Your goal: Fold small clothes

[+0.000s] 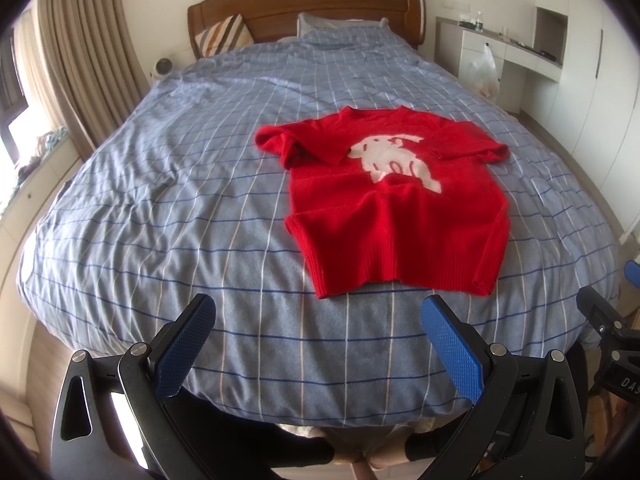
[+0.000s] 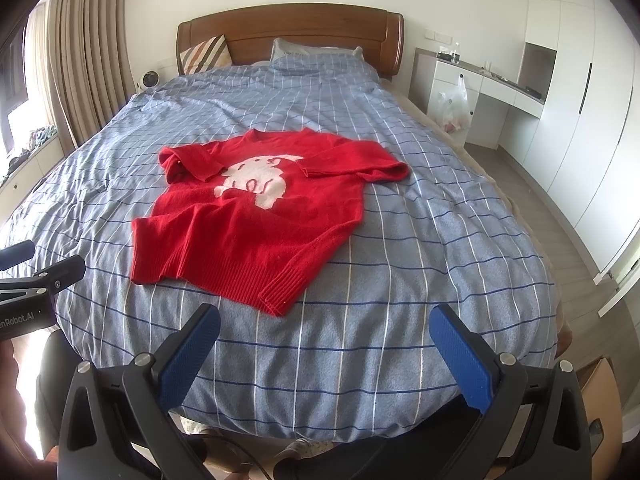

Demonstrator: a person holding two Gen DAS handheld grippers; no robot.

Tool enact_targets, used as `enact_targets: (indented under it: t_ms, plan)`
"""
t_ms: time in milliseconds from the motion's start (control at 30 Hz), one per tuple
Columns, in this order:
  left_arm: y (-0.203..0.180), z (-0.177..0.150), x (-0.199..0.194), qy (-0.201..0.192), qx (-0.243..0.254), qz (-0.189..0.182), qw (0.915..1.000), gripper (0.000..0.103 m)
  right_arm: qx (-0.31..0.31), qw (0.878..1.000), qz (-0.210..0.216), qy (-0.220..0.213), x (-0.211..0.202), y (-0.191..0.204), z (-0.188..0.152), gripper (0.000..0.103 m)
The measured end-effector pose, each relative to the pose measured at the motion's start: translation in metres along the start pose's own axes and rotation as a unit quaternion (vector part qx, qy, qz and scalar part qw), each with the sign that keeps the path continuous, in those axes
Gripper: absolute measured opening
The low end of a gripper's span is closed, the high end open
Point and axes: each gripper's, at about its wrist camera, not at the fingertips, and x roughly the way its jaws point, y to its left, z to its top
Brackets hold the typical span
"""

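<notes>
Red sweater (image 1: 396, 200) flat mid-bed (image 1: 160, 208), front up, sleeves partly tucked across chest. Left gripper (image 1: 318, 344) and right gripper (image 2: 326, 354) hover short of hem, jaws released, empty. Best: pinch hem corners together, fold evenly toward collar.

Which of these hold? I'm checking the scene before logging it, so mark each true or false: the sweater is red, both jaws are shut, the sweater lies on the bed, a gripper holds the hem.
1. The sweater is red. True.
2. Both jaws are shut. False: the left gripper and right gripper are open.
3. The sweater lies on the bed. True.
4. A gripper holds the hem. False: neither touches the sweater.
</notes>
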Motion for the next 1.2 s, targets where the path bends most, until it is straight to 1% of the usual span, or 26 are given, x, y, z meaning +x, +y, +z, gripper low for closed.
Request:
enact_targets:
  t_ms: [400,500,567,633,700,733,767,800,833,867,900,967,1000,1033,1067,1100,1133,1167,1200]
  plan:
    - [0.0,0.001,0.0,0.002,0.001,0.001,1.0,0.103,-0.001,1.0,0.002,0.0,0.001,0.0,0.0,0.103]
    - [0.006,-0.003,0.01,0.005,0.005,0.006,1.0,0.103,-0.007,1.0,0.008,-0.001,0.005,-0.008,-0.004,0.103]
    - [0.018,-0.006,0.03,0.028,-0.01,0.001,0.9996,0.103,0.007,1.0,0.002,0.014,0.018,-0.027,-0.009,0.103]
    - [0.037,-0.012,0.053,0.059,-0.044,-0.022,0.9971,0.102,0.036,0.999,-0.005,0.034,0.033,-0.05,-0.017,0.103]
    - [0.053,-0.02,0.077,0.083,-0.08,-0.046,0.9922,0.102,0.059,0.997,-0.003,0.058,0.051,-0.067,-0.024,0.103]
    - [0.059,-0.022,0.088,0.092,-0.095,-0.059,0.9895,0.102,0.069,0.995,0.007,0.07,0.059,-0.072,-0.027,0.103]
    - [0.062,-0.022,0.099,0.102,-0.106,-0.068,0.9868,0.101,0.08,0.993,0.027,0.079,0.067,-0.073,-0.029,0.103]
    - [0.063,-0.02,0.11,0.106,-0.115,-0.078,0.9846,0.101,0.093,0.991,0.054,0.085,0.074,-0.071,-0.029,0.103]
    - [0.062,-0.017,0.119,0.109,-0.121,-0.084,0.983,0.098,0.102,0.988,0.083,0.086,0.08,-0.066,-0.028,0.103]
    - [0.061,-0.014,0.128,0.113,-0.126,-0.088,0.9816,0.092,0.107,0.984,0.113,0.087,0.087,-0.058,-0.025,0.103]
    - [0.059,-0.009,0.137,0.119,-0.131,-0.097,0.9794,0.09,0.11,0.981,0.137,0.086,0.095,-0.049,-0.021,0.103]
    - [0.05,-0.002,0.154,0.131,-0.135,-0.117,0.9751,0.077,0.117,0.975,0.172,0.079,0.111,-0.029,-0.011,0.103]
    - [0.045,0.001,0.163,0.139,-0.133,-0.115,0.9745,0.074,0.121,0.973,0.18,0.077,0.122,-0.021,-0.006,0.103]
    - [0.038,0.004,0.167,0.141,-0.126,-0.105,0.9763,0.065,0.125,0.972,0.183,0.08,0.135,-0.014,-0.003,0.102]
    - [0.033,0.007,0.169,0.135,-0.115,-0.094,0.9796,0.044,0.124,0.971,0.182,0.091,0.151,-0.008,0.0,0.1]
    - [0.029,0.009,0.167,0.124,-0.104,-0.09,0.9828,0.026,0.12,0.972,0.169,0.107,0.166,-0.004,0.0,0.082]
    - [0.027,0.01,0.163,0.123,-0.096,-0.095,0.9832,0.005,0.115,0.975,0.148,0.123,0.176,-0.002,-0.002,0.07]
    - [0.027,0.011,0.157,0.121,-0.096,-0.097,0.9832,0.003,0.112,0.977,0.13,0.128,0.179,-0.006,-0.005,0.049]
    - [0.03,0.011,0.15,0.114,-0.1,-0.104,0.983,0.003,0.117,0.978,0.126,0.118,0.173,-0.013,-0.007,0.02]
